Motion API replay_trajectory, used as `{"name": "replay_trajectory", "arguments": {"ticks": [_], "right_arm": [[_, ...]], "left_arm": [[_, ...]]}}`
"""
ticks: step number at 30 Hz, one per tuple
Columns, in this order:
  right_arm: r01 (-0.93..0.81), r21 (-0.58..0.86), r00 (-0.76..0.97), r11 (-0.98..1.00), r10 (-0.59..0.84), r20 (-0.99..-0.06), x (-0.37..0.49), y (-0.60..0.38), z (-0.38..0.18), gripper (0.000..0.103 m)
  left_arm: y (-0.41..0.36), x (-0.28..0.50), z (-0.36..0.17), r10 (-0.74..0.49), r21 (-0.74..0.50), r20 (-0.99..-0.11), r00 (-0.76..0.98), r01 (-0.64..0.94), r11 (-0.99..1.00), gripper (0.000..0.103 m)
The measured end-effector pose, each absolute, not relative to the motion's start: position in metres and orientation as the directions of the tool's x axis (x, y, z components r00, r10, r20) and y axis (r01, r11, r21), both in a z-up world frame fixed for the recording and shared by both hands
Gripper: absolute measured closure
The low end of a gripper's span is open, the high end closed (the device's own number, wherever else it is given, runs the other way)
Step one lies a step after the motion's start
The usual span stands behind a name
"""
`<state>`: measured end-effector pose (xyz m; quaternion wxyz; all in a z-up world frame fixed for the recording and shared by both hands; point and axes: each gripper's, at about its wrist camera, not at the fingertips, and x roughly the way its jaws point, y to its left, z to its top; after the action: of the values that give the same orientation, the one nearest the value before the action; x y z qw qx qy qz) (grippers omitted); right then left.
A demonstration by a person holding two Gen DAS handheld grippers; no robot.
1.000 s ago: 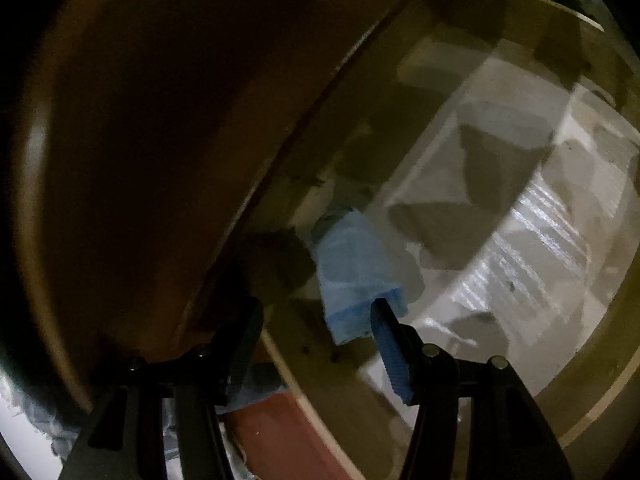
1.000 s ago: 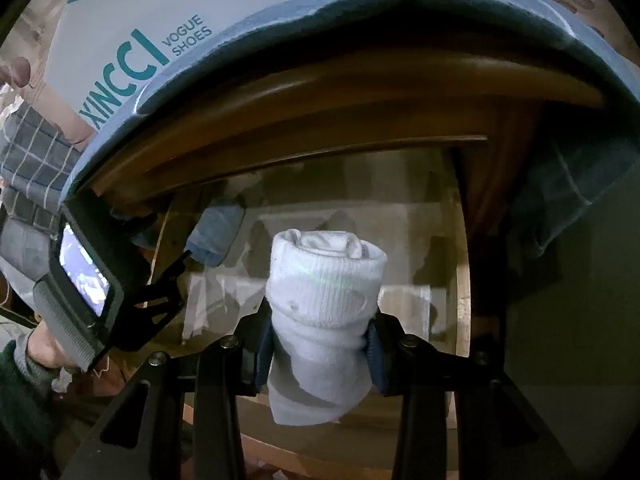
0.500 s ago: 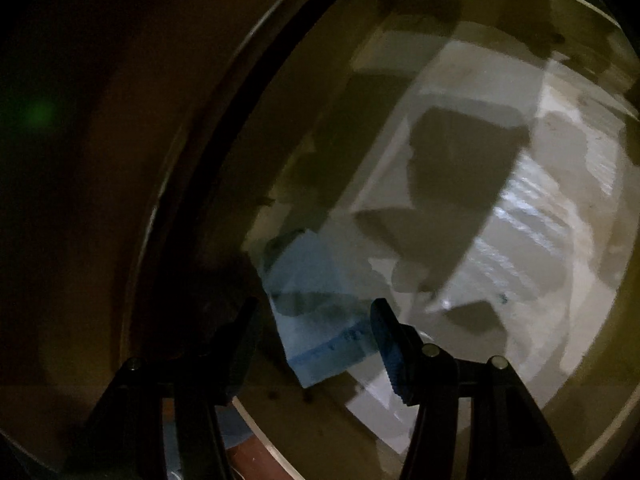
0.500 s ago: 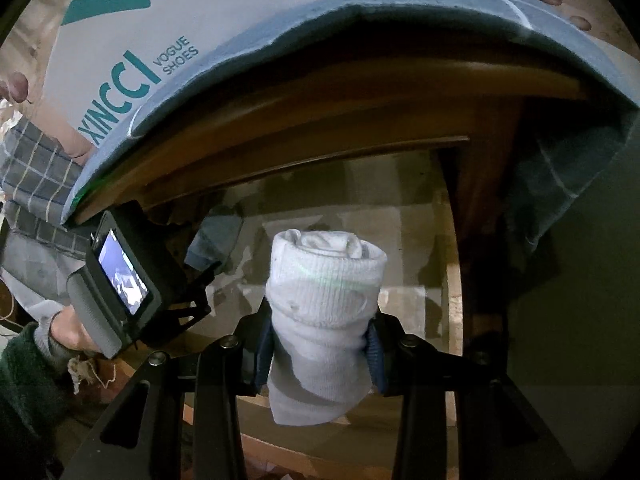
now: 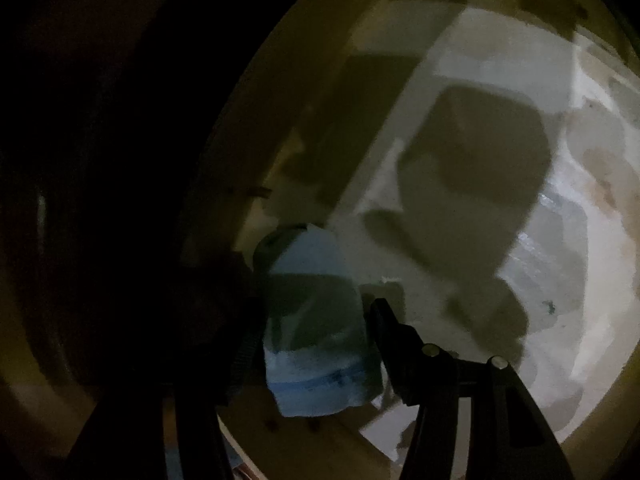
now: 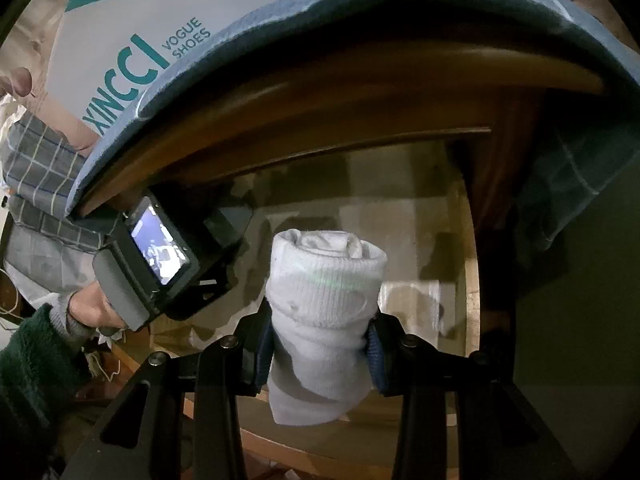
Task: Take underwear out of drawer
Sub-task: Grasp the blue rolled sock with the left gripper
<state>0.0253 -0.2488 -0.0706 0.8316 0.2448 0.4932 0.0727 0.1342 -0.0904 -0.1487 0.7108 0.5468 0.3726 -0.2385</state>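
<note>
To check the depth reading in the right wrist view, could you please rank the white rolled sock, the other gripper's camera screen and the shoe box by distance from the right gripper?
1. White rolled sock: clamped in the right gripper.
2. Camera screen: left, at the drawer mouth.
3. Shoe box: upper left, on top of the furniture.

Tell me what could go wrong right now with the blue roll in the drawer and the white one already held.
The left gripper straddles the blue roll in a dark corner against the drawer wall; closing now might catch only an edge, or a finger might jam on the wall. The white roll in the right gripper is pinched near its lower half, so it could unroll or slip.
</note>
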Motion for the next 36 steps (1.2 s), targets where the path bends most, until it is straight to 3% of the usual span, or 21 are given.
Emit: {"name": "replay_trajectory", "arguments": {"ticks": [4, 6, 7, 14, 36], "right_arm": [[0.108, 0.479, 0.493, 0.871, 0.372, -0.787, 0.027, -0.247, -0.071, 0.067], [0.106, 0.480, 0.492, 0.871, 0.374, -0.786, 0.028, -0.247, -0.072, 0.067], [0.103, 0.480, 0.492, 0.871, 0.375, -0.786, 0.028, -0.247, -0.072, 0.066], [0.105, 0.475, 0.488, 0.874, 0.371, -0.790, 0.030, -0.246, -0.074, 0.066], [0.072, 0.361, 0.451, 0.930, 0.292, -0.843, 0.036, -0.226, -0.081, 0.066]], "left_arm": [[-0.092, 0.124, -0.147, 0.057, 0.607, -0.784, 0.619, 0.743, 0.282, 0.046], [-0.091, 0.123, -0.146, 0.052, 0.604, -0.785, 0.617, 0.744, 0.285, 0.052], [-0.090, 0.120, -0.146, 0.048, 0.603, -0.785, 0.618, 0.744, 0.287, 0.059], [-0.089, 0.119, -0.142, 0.053, 0.585, -0.798, 0.601, 0.750, 0.309, 0.068], [-0.080, 0.092, -0.101, 0.091, 0.462, -0.881, 0.465, 0.802, 0.379, 0.069]]}}
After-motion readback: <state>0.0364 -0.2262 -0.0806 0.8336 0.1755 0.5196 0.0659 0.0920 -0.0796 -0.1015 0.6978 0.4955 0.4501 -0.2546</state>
